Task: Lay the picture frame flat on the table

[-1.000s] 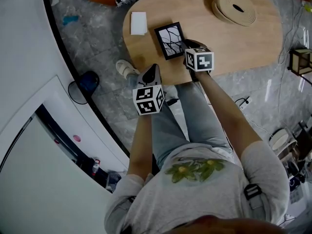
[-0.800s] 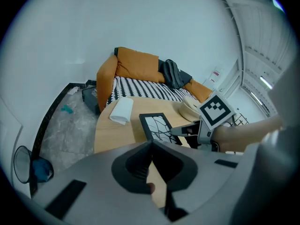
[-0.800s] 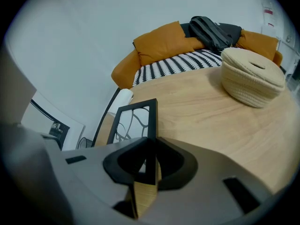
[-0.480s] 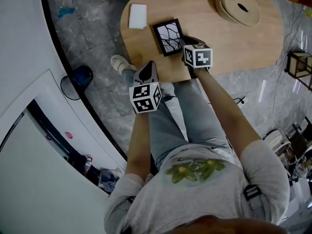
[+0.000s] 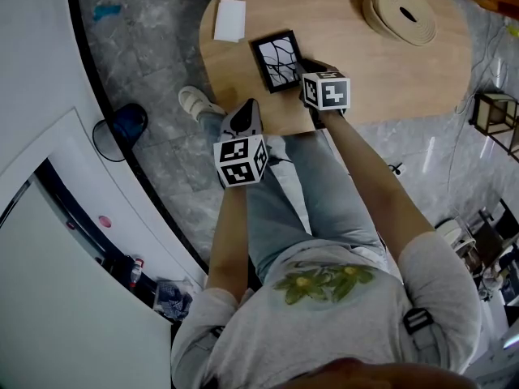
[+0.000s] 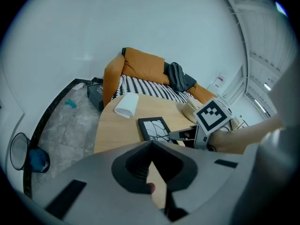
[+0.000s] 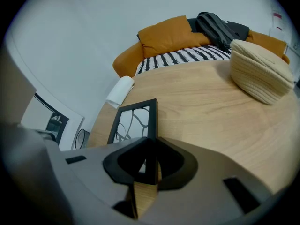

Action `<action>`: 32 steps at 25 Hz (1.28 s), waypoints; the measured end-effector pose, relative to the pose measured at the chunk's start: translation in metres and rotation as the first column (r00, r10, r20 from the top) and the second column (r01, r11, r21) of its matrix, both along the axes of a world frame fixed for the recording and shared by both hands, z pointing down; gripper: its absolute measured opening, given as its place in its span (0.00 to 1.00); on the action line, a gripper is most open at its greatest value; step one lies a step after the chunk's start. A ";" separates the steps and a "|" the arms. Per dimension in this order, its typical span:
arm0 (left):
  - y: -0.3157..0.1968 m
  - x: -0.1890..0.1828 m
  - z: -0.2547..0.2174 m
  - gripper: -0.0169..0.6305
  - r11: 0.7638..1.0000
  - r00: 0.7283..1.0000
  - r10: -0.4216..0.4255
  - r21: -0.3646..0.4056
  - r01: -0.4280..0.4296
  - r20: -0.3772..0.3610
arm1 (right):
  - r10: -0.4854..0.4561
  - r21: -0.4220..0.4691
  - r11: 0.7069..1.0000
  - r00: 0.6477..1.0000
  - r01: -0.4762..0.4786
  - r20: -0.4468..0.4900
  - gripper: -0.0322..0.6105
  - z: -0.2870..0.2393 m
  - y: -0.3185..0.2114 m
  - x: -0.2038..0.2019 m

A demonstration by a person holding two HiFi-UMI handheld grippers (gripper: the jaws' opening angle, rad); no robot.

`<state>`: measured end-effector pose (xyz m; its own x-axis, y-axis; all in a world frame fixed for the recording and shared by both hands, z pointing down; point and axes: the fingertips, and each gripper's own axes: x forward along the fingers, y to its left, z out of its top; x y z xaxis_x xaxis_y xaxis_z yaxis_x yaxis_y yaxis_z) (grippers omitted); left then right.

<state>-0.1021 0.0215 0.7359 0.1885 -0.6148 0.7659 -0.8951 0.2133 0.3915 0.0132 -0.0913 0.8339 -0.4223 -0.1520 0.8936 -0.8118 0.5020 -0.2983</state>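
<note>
A black picture frame (image 5: 277, 60) with a white branch pattern lies low over the near left part of the oval wooden table (image 5: 381, 63). I cannot tell whether it rests fully on the wood. My right gripper (image 5: 308, 71) is at its right edge, and in the right gripper view the jaws are shut on that black edge (image 7: 151, 125). The left gripper view shows the frame (image 6: 153, 128) nearly flat, with the right gripper's fingers (image 6: 183, 135) at its near corner. My left gripper (image 5: 247, 117) hangs off the table's near edge above the person's knees, jaws shut on nothing.
A folded white cloth (image 5: 229, 19) lies at the table's far left. A woven straw basket (image 5: 399, 11) sits at the far right. An orange sofa (image 7: 164, 41) with a striped cover stands behind the table. The person's legs and a shoe (image 5: 195, 102) are below the near edge.
The head view has drifted a little, so everything sits slightly higher in it. The right gripper stays clamped on the frame's edge. The left gripper holds its place.
</note>
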 end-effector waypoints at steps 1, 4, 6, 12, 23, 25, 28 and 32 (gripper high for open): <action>0.000 0.000 0.000 0.05 1.000 1.000 -0.002 0.001 0.002 0.000 | -0.004 0.000 1.000 1.000 0.004 0.000 0.16 0.001 0.001 -0.001; 0.002 0.002 0.001 0.05 1.000 1.000 -0.008 0.004 0.008 -0.006 | -0.007 0.000 1.000 1.000 0.007 0.007 0.16 0.003 0.003 -0.002; 0.004 0.003 0.001 0.05 1.000 1.000 -0.009 0.004 0.009 -0.010 | -0.008 0.003 1.000 1.000 0.008 0.011 0.16 0.004 0.005 -0.003; 0.003 0.004 0.002 0.05 1.000 1.000 -0.013 0.011 0.013 -0.013 | -0.018 0.010 1.000 1.000 0.018 0.003 0.17 0.006 0.005 -0.005; 0.000 0.002 -0.007 0.05 1.000 1.000 0.015 0.014 -0.015 -0.004 | -0.021 -0.041 0.999 0.999 0.019 -0.047 0.17 0.017 0.012 -0.002; 0.000 0.001 -0.010 0.05 1.000 1.000 0.016 0.014 -0.016 -0.004 | -0.032 -0.050 0.998 0.998 0.029 -0.058 0.17 0.018 0.012 -0.001; -0.004 -0.002 -0.016 0.05 1.000 1.000 0.018 0.020 -0.018 0.000 | -0.065 -0.082 0.995 0.995 0.060 -0.070 0.23 0.015 0.015 -0.003; -0.011 -0.005 -0.030 0.05 0.999 1.000 0.017 0.031 -0.017 0.011 | -0.083 -0.075 0.994 0.996 0.080 -0.040 0.26 -0.006 0.013 -0.009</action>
